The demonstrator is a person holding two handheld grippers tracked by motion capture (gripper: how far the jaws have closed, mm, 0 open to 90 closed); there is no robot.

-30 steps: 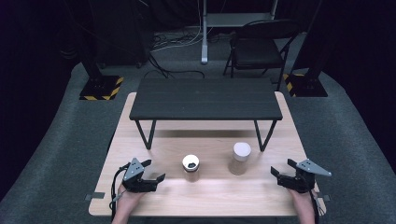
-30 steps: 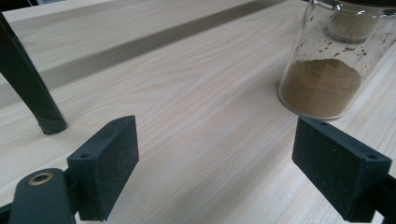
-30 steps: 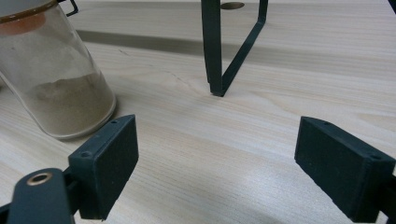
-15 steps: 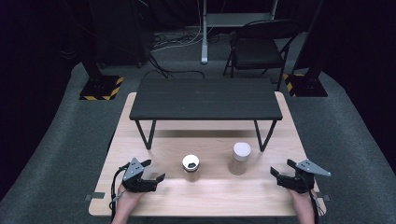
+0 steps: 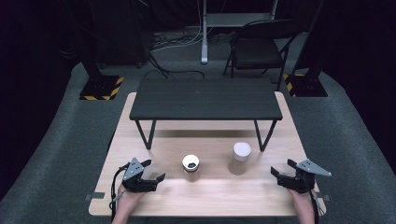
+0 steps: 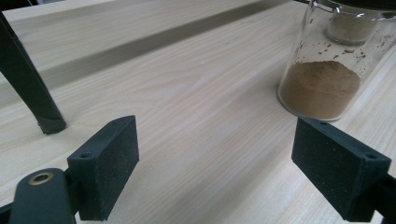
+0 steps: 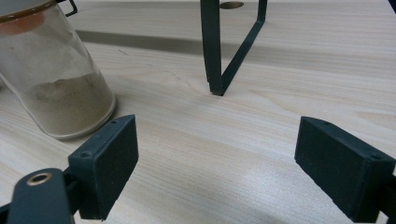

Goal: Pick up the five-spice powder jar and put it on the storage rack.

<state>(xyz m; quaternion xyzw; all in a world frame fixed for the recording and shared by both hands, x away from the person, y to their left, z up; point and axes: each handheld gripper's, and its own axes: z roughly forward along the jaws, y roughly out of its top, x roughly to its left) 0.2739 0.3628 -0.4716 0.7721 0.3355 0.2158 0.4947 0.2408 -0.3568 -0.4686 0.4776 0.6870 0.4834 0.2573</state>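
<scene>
High view: the left claw point(image 5: 156, 171) and right claw point(image 5: 276, 171) rest on the near tabletop point(image 5: 215, 196), both spread wide and holding nothing. Ahead of the left claw stands the open jar point(image 5: 190, 167); beyond the right claw, the lidded jar point(image 5: 240, 158).

The bench point(image 5: 210, 196) is pale wood with a fine streaked grain. On it, 2 clear glass jars: one point(image 5: 191, 168) holds brown powder and shows a dark centre inside a white rim, the other point(image 5: 241, 158) holds tan powder under a cream lid. Both grippers point(image 5: 148, 173) point(image 5: 280, 170) are black with grey plates. The small raised table point(image 5: 205, 99) is black.
</scene>
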